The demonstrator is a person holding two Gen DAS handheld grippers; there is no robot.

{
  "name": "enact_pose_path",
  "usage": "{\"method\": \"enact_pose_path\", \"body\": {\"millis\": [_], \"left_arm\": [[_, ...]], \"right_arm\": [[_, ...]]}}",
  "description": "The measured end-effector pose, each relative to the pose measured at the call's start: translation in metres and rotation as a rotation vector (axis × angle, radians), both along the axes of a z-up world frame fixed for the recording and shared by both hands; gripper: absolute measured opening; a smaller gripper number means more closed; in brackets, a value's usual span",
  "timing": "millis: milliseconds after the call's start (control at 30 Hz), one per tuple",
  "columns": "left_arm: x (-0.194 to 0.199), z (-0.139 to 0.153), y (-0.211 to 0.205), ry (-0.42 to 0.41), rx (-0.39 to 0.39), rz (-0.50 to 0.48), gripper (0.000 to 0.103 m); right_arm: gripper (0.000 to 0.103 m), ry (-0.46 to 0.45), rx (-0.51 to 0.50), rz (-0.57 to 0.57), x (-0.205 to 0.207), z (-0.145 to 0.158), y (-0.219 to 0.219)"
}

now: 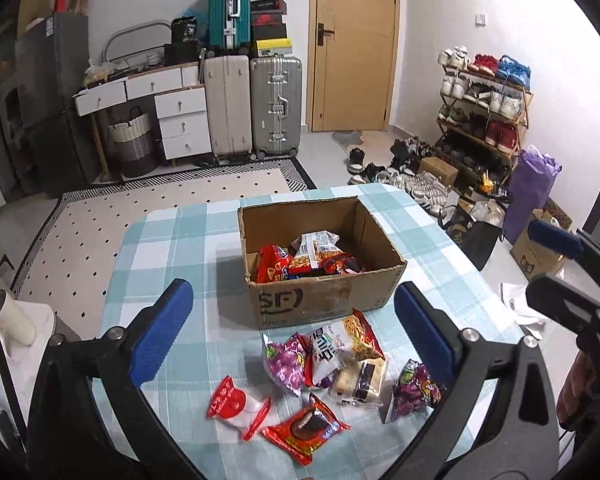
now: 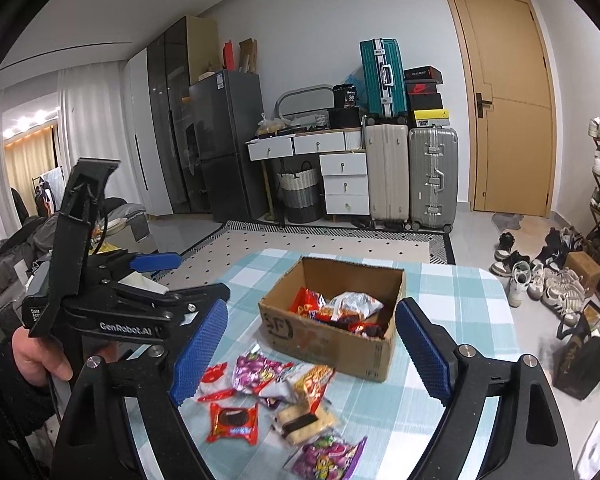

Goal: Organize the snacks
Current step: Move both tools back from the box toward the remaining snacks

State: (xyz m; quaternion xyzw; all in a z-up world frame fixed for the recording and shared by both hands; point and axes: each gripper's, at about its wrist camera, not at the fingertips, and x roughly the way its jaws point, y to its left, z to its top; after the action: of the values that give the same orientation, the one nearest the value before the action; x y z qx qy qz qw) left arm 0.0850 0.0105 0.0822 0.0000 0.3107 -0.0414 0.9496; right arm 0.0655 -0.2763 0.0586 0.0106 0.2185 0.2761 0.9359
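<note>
An open cardboard box (image 1: 320, 300) (image 2: 332, 344) with several snack packs inside stands on the checked tablecloth (image 1: 172, 248). In front of it lie loose packs: a purple pack (image 1: 284, 360), a noodle pack (image 1: 360, 336), a clear-wrapped sandwich biscuit (image 1: 360, 380), a second purple pack (image 1: 414, 388), a red-and-white wrapper (image 1: 236, 404) and a red chocolate-pie pack (image 1: 306, 428) (image 2: 233, 422). My left gripper (image 1: 292, 286) (image 2: 202, 274) hangs open above them, nothing between its blue pads. My right gripper (image 2: 312, 306) (image 1: 540, 264) is open and empty too, to the right.
Beyond the table are a dotted rug (image 1: 140, 208), suitcases (image 1: 276, 104), white drawers (image 1: 180, 116) and a wooden door (image 1: 352, 44). A shoe rack (image 1: 484, 112), loose shoes and a black bag (image 1: 476, 236) crowd the floor at right. A white cup (image 1: 14, 316) stands at left.
</note>
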Motion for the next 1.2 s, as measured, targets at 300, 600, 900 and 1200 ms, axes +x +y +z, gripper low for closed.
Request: {"method": "enact_pose_path", "body": {"millis": [300,600,900,1200], "left_arm": [[-0.038,-0.019,0.009,0.006,-0.037,0.040,0.102],[-0.046,-0.062,0.031,0.047,-0.113,0.099,0.102],[-0.042,-0.113,0.034,0.115,-0.136,0.115,0.102],[-0.029,-0.152,0.032,0.177,-0.149,0.113,0.102]], "right_arm": [[0.090,0.035,0.010,-0.013,-0.030,-0.026,-0.011],[0.090,0.100,0.018,-0.031,-0.036,-0.059,-0.015],[0.090,0.195,0.030,-0.044,-0.030,-0.105,-0.017],[0.090,0.287,0.033,-0.051,-0.014,-0.149,-0.018]]}}
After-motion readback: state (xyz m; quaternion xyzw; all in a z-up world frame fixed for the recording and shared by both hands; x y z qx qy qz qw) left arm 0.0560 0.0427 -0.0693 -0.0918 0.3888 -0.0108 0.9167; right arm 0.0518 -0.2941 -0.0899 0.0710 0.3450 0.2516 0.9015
